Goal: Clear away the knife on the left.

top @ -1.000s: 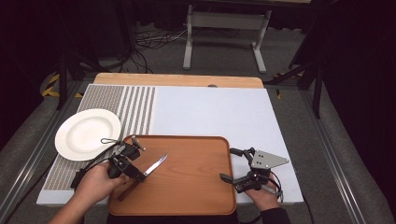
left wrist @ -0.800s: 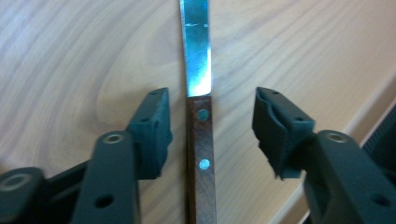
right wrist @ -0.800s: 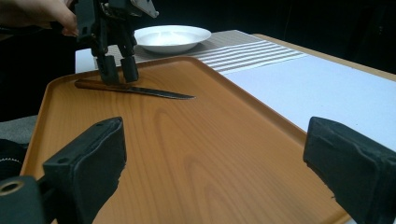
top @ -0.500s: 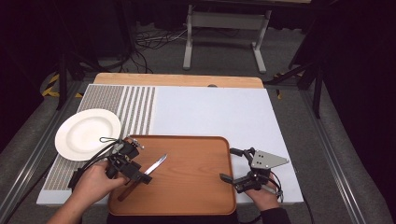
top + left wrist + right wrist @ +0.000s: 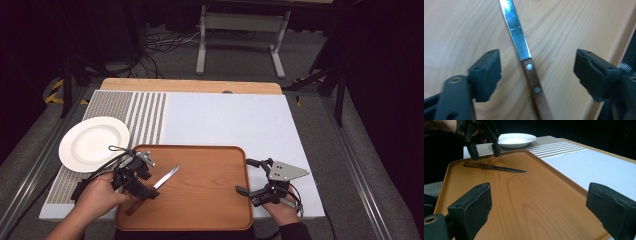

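Observation:
A steak knife (image 5: 167, 176) with a wooden handle and a serrated blade lies flat on the wooden tray (image 5: 200, 205), near its left end. My left gripper (image 5: 149, 183) hovers just over the knife (image 5: 529, 66), which lies between its pads without touching either. Its jaws opened off the knife and have just drawn in slightly, so the left gripper (image 5: 539, 62) is open. My right gripper (image 5: 245, 176) rests open at the tray's right rim with nothing between its fingers. The right gripper view looks across the tray (image 5: 524, 195) to the knife (image 5: 496, 167) and the left gripper (image 5: 485, 151).
A white plate (image 5: 92, 142) sits left of the tray on the striped end of a white placemat (image 5: 225, 120). The mat covers most of the table. Metal stand legs and cables lie on the floor beyond the far edge.
One second ago my left gripper held the knife tilted over the tray. The knife now lies flat on the tray and the left jaws stand apart. The right gripper has stayed put.

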`<state>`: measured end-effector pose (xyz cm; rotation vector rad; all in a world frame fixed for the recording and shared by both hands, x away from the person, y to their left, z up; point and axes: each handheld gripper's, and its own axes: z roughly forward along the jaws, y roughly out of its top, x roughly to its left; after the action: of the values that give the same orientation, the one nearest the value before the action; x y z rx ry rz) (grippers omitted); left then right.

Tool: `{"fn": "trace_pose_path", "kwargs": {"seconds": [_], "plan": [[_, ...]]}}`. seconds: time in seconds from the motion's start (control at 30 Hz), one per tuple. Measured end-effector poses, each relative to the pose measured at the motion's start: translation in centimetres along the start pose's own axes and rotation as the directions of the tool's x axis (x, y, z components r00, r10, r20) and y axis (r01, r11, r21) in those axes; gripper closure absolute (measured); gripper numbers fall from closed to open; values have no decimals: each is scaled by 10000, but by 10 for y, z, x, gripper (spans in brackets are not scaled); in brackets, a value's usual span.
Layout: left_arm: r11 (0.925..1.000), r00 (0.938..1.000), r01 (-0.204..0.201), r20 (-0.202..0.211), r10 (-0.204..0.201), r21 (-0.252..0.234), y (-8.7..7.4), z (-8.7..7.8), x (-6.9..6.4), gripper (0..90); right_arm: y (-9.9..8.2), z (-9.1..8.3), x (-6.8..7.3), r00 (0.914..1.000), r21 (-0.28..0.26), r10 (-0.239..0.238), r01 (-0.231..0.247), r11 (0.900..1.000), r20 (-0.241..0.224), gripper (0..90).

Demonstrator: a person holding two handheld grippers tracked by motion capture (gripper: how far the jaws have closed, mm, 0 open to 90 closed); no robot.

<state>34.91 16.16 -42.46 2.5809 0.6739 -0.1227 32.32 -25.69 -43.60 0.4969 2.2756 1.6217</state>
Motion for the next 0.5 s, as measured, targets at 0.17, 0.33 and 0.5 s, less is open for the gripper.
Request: {"fn": "trace_pose_path", "kwargs": {"seconds": [0.17,0.33,0.5], "plan": [[9987,9983,-506,-274,506,20,2,-5,-1,451,0,0,0,10000,23,-6,6,10000,15,73],[9890,9872,-1474,-603,1477,88,5,-11,-9,766,0,0,0,10000,26,-12,12,10000,22,73],[9733,9696,-2280,-849,2295,274,9,-12,-13,900,0,1,0,10000,42,-14,14,10000,25,73]]}}
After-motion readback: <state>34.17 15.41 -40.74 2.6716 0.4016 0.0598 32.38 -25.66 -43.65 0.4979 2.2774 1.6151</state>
